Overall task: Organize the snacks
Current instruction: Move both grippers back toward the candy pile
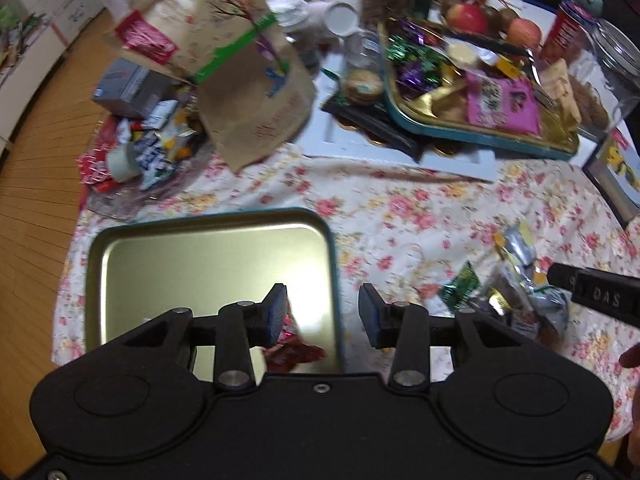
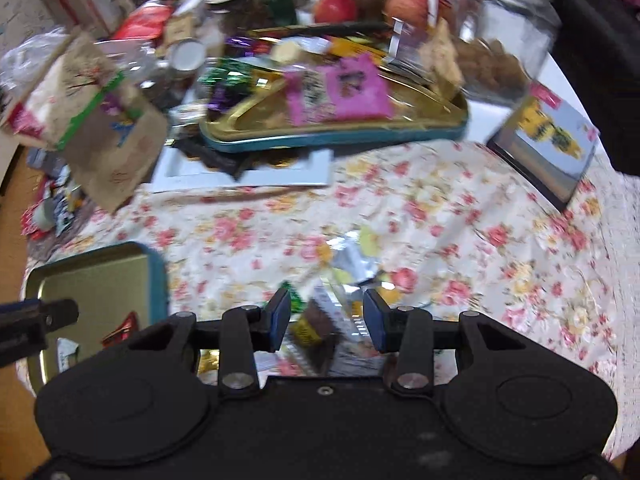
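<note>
A shallow gold tray with a teal rim (image 1: 180, 264) lies on the flowered tablecloth, at the lower left in the right wrist view (image 2: 92, 276). A red snack wrapper (image 1: 294, 354) rests in its near right corner. My left gripper (image 1: 323, 312) hangs open over the tray's right edge, its left finger just above that wrapper. A pile of silver, green and brown snack packets (image 1: 516, 292) sits on the cloth to the right. My right gripper (image 2: 327, 318) is open above this pile (image 2: 348, 268), with packets lying below its jaws.
A second teal tray (image 1: 480, 136) heaped with sweets stands at the back on a white frame. A brown paper bag (image 1: 240, 80) and loose wrappers crowd the back left. Apples (image 1: 468, 18), a glass jar (image 1: 616, 68) and a framed picture (image 2: 548, 152) are to the right.
</note>
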`<state>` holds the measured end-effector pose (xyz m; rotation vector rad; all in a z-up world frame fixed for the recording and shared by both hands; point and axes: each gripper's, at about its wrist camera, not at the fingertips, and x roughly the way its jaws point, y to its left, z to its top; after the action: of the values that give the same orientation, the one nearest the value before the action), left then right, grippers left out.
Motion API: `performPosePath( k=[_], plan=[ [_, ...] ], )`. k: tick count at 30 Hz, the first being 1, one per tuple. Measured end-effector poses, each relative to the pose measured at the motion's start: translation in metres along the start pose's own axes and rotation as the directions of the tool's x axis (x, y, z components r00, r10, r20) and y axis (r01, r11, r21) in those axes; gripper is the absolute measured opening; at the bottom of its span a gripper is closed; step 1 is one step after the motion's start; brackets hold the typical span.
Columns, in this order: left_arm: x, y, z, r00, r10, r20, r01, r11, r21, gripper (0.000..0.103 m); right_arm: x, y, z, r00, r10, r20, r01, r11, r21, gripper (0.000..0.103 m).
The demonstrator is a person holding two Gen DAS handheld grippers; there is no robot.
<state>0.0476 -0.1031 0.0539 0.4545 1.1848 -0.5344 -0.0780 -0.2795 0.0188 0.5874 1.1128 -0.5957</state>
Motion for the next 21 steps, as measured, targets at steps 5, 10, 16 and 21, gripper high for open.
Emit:
performPosePath(
  k=[5, 10, 16, 21],
  plan=[
    [0.003, -0.013, 0.001, 0.999, -0.036, -0.014, 0.036, 0.999, 0.013, 0.05, 0.009, -0.028, 0.004, 0.999, -0.053, -0.002, 0.053, 0.997, 0.055, 0.044],
    [0.006, -0.014, 0.004, 0.994, -0.093, -0.056, 0.093, 0.996, 0.008, 0.05, 0.028, -0.05, 0.004, 0.996, -0.061, -0.071, 0.07, 0.989, 0.133, 0.044],
    [0.007, -0.021, 0.005, 0.987, -0.138, -0.083, 0.139, 0.99, 0.01, 0.05, 0.047, -0.061, 0.0, 0.991, -0.05, -0.126, 0.076, 0.974, 0.212, 0.044],
    [0.014, -0.026, 0.002, 0.983, -0.143, -0.116, 0.147, 0.989, 0.024, 0.05, 0.056, -0.054, 0.002, 0.992, -0.055, -0.11, 0.075, 0.979, 0.192, 0.044]
  ],
)
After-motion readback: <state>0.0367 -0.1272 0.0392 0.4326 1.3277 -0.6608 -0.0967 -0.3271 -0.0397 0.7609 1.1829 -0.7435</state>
